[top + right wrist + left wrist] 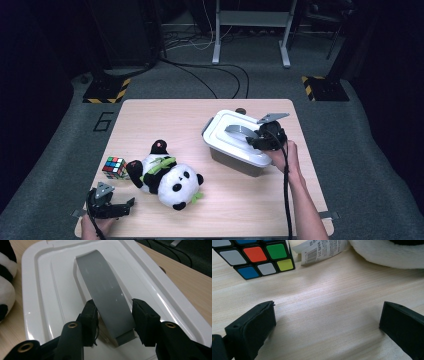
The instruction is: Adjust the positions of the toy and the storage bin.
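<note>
On the table's right half, the right gripper (pixel 113 315) pinches the box (pixel 215 131) handle (pixel 105 292) (long axis running away from the jaws); left gripper (pixel 327 322) spread

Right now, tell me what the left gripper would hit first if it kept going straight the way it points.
Probably the plush panda's paper tag, then the panda. The left gripper stands open over bare table, the Rubik's cube off to its left; depth is uncertain.

High view overhead, far; gripper views close; share table (pixel 150 120).
</note>
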